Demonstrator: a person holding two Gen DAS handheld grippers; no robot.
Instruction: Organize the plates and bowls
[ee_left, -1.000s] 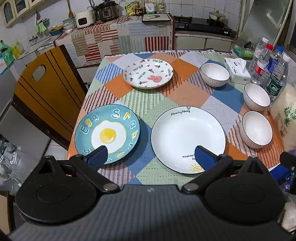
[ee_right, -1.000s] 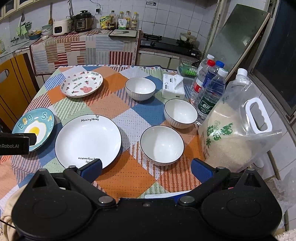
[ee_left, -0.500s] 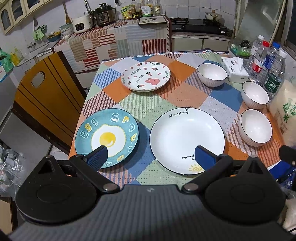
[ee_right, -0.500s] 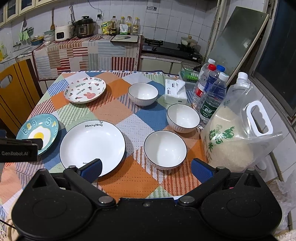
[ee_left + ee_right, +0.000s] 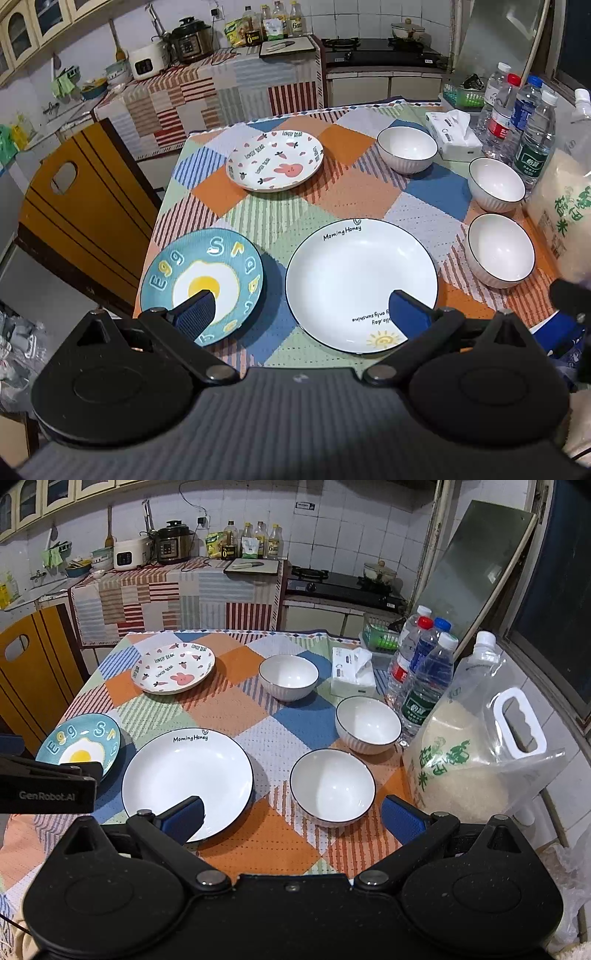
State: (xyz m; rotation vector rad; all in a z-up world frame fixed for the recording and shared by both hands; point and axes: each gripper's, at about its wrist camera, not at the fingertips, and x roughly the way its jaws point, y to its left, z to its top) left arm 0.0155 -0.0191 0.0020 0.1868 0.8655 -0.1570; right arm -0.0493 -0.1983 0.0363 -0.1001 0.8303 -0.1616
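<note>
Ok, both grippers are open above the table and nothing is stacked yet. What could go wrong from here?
1. The egg plate overhangs the table's left edge; a nudge from the left gripper could tip it off.
2. The nearest bowl sits close to the rice bag and water bottles; the right gripper could knock them reaching in.

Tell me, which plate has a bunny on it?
The far plate, white with a pink bunny, carrots and hearts. The blue plate shows a fried egg; the big white plate has only writing.
</note>
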